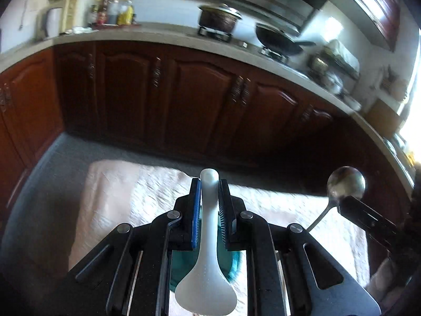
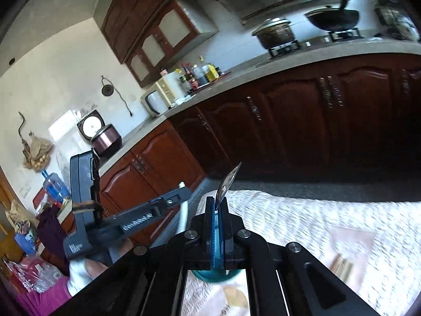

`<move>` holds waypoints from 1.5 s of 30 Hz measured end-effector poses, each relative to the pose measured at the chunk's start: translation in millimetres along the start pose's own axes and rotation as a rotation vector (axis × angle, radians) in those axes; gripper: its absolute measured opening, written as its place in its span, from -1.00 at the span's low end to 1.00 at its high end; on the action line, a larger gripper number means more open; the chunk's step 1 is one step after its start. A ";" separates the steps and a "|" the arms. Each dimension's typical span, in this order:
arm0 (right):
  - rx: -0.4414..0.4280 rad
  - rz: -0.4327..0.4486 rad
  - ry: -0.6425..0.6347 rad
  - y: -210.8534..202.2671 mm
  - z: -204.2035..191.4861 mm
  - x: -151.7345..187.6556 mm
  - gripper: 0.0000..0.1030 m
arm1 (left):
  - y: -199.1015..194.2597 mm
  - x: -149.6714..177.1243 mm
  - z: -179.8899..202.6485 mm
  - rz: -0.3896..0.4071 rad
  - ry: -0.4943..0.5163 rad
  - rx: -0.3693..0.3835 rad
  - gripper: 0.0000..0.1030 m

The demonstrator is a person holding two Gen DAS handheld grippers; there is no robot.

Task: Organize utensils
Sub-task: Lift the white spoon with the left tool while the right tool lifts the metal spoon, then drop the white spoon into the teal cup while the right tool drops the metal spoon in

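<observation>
Dark red kitchen cabinets fill the background in both wrist views, with a pot and a wok on the stove at about twelve to one o'clock, and below us a table covered in a pale quilted cloth.

We hold a white ceramic spoon in the left gripper. Its fingers are nearly together, pinching the spoon's handle, with the handle tip poking out toward twelve o'clock and the bowl of the spoon hanging back toward six o'clock, under the camera. A teal bowl shows just beneath it on the cloth.

In the right gripper we hold a metal spoon. The fingers are fully closed on its thin handle. From the left view, its round bowl stands up at about three o'clock; from the right view we see it only edge-on, rising from the fingertips.

We judge the ceramic spoon to be stiff, smooth and breakable, fairly light but slippery, so the handle near its middle is the sensible place to hold it, and it wants a gentle set-down. The metal spoon looks rigid and tough; its narrow handle may pivot in the grip if bumped.

Both spoons are off the table, well apart.
</observation>
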State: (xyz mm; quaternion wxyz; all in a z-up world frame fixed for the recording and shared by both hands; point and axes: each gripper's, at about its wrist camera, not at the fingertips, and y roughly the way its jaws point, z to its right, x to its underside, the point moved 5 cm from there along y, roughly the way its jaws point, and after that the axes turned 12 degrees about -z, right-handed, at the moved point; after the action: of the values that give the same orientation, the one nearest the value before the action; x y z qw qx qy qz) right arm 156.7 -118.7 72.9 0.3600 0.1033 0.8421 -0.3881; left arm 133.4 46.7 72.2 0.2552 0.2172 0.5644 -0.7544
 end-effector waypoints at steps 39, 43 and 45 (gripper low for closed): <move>0.096 -0.228 -0.054 104.3 15.9 39.6 -0.95 | 24.7 52.2 -21.3 0.190 -0.045 -0.029 -0.76; 0.081 -0.247 -0.043 106.7 21.5 42.1 -0.96 | 21.6 64.8 -15.8 0.195 -0.032 -0.065 -0.76; 0.070 -0.257 -0.019 110.4 25.8 42.8 -0.95 | 22.5 70.3 -13.9 0.185 -0.021 -0.073 -0.76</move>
State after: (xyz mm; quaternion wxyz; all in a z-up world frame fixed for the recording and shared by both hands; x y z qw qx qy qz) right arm 189.5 -67.2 -31.9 0.3116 0.0032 0.8308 -0.4612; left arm 93.6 45.0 8.5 0.3373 0.2512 0.5665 -0.7087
